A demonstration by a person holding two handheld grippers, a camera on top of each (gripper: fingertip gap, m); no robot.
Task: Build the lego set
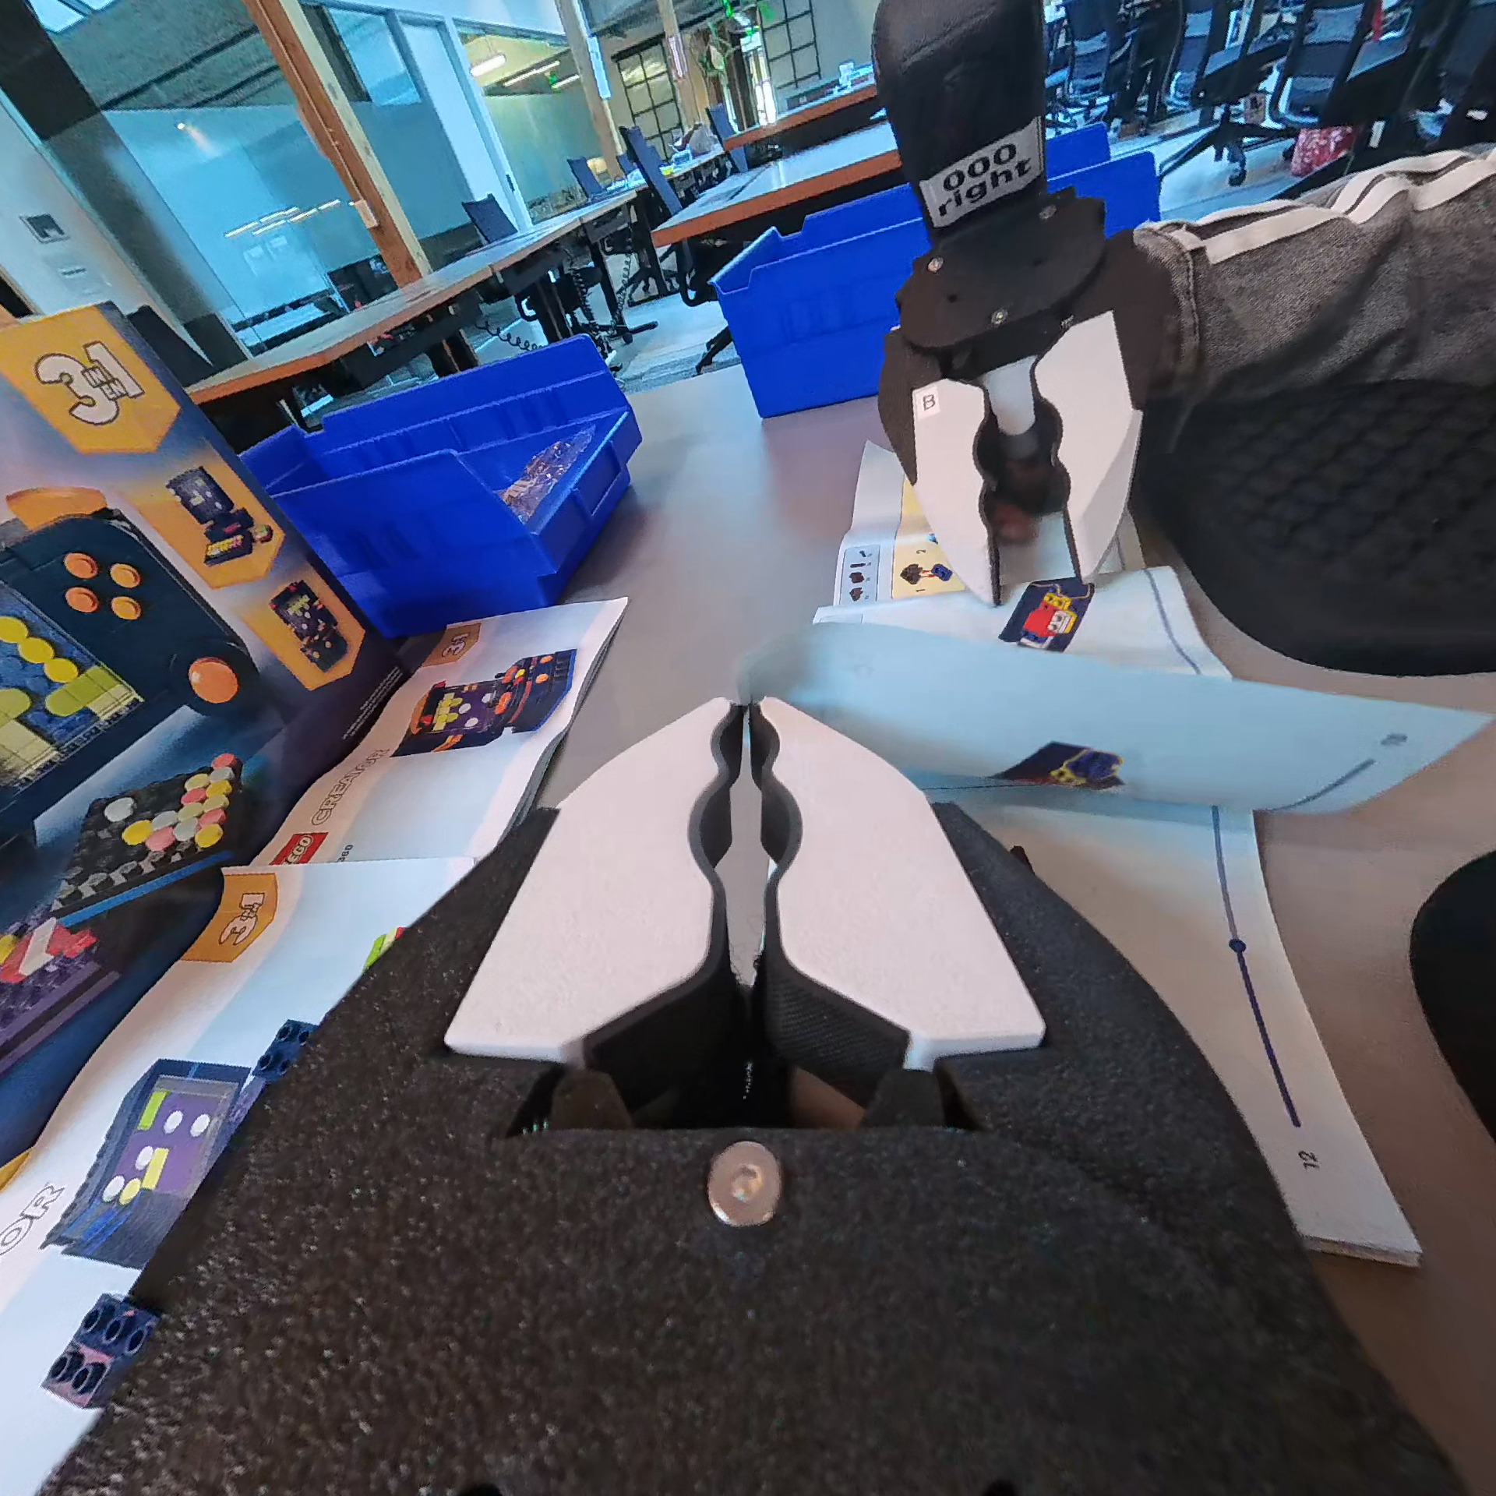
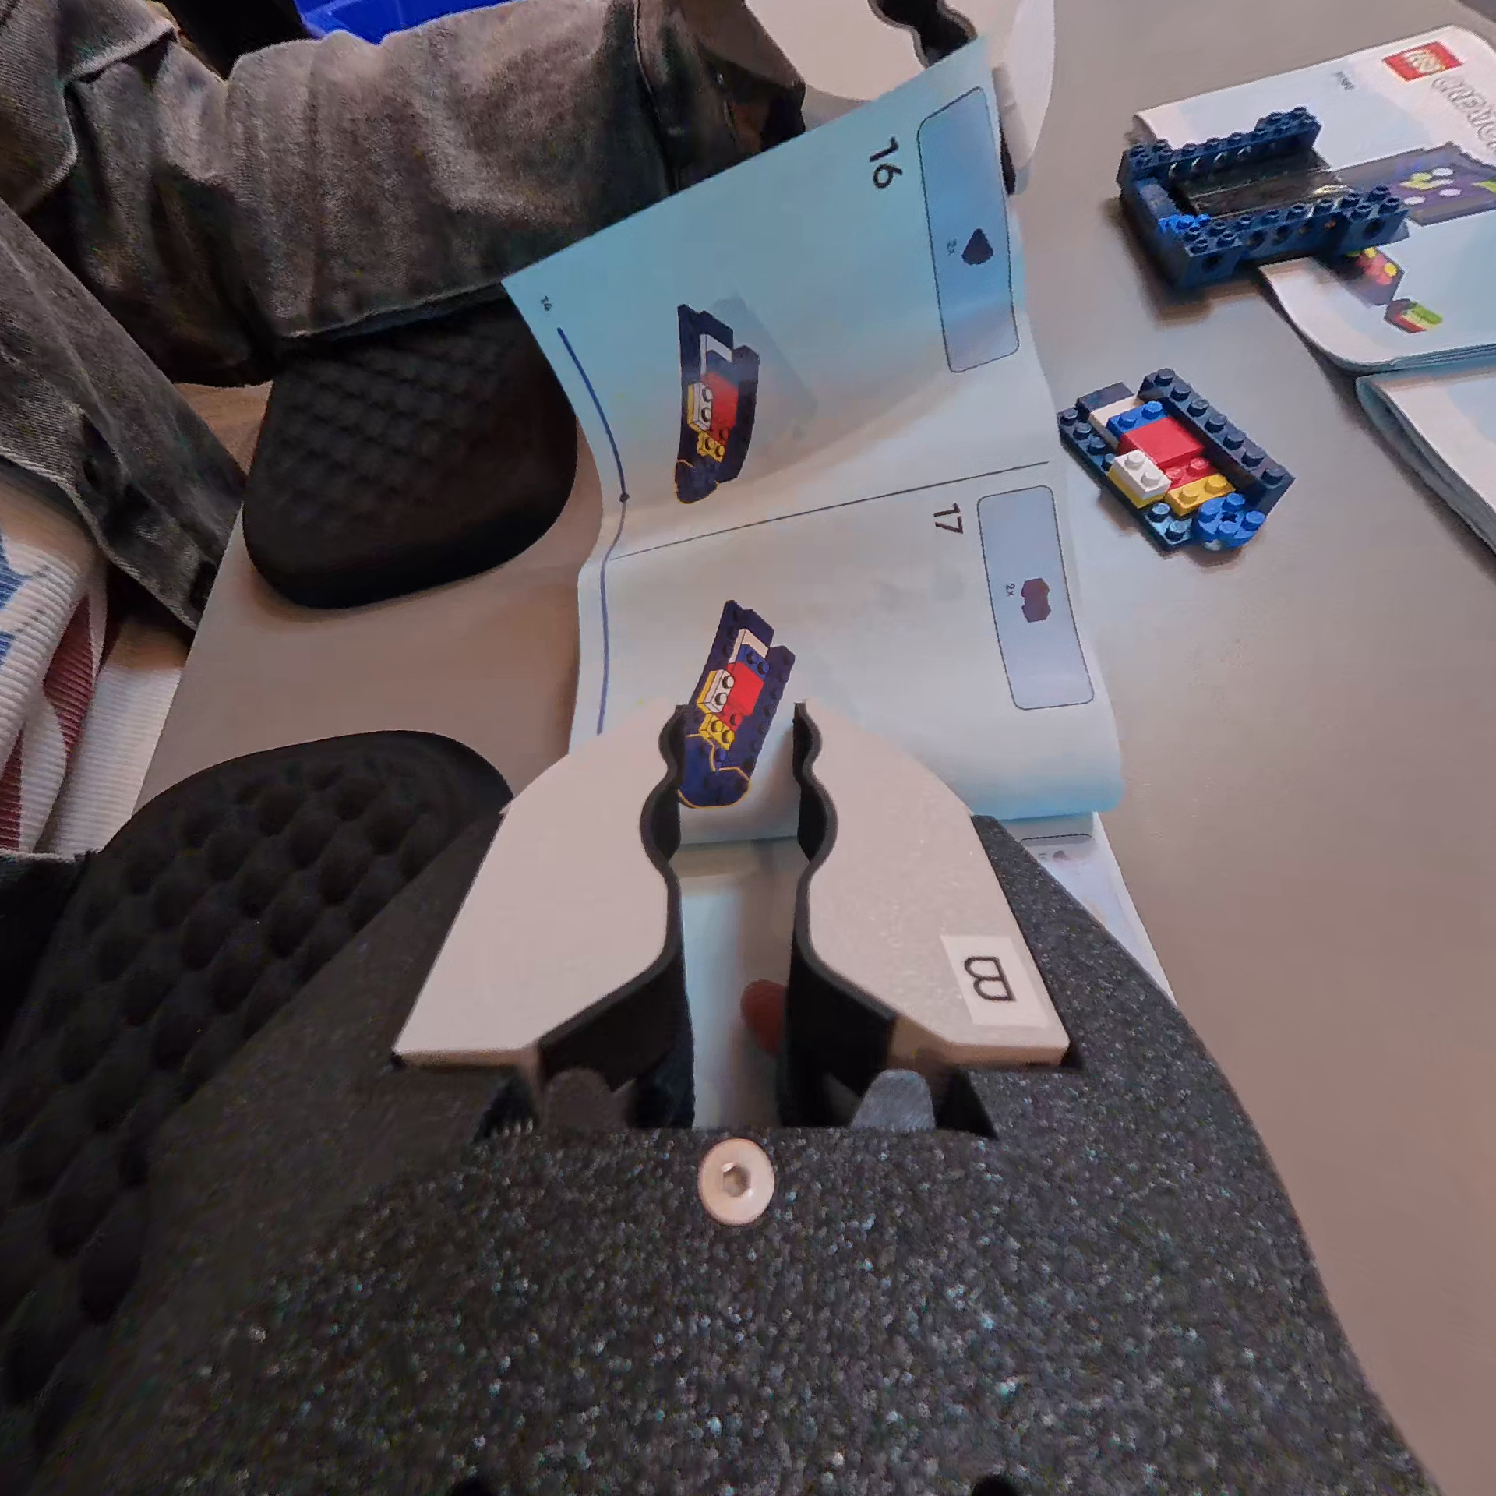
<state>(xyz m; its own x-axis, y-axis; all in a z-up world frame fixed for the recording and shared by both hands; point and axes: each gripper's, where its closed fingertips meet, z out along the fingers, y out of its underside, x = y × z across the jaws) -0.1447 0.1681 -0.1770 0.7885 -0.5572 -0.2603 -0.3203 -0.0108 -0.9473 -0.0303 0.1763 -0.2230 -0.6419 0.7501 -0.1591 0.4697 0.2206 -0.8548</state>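
My left gripper (image 1: 746,708) is shut on the corner of a pale blue page (image 1: 1133,728) of an open instruction booklet (image 2: 890,648) and holds that page lifted off the table. The raised page (image 2: 809,283) stands curved in the right wrist view, with the left gripper's fingers (image 2: 1024,81) at its top edge. My right gripper (image 2: 733,716) is open, its fingertips down on the booklet's flat lower page over a printed brick model. It also shows in the left wrist view (image 1: 1036,579). A small reddish thing shows deep between its fingers; I cannot tell what it is.
A small multicoloured brick build (image 2: 1174,461) and a dark blue brick frame (image 2: 1255,194) lie right of the booklet. More booklets (image 1: 453,728), a toy box (image 1: 121,607) and blue bins (image 1: 453,486) stand to the left. A person's grey sleeve (image 1: 1295,308) and black padded armrests (image 2: 405,453) border the table edge. Tip to tip, the grippers are about 12 cm apart.
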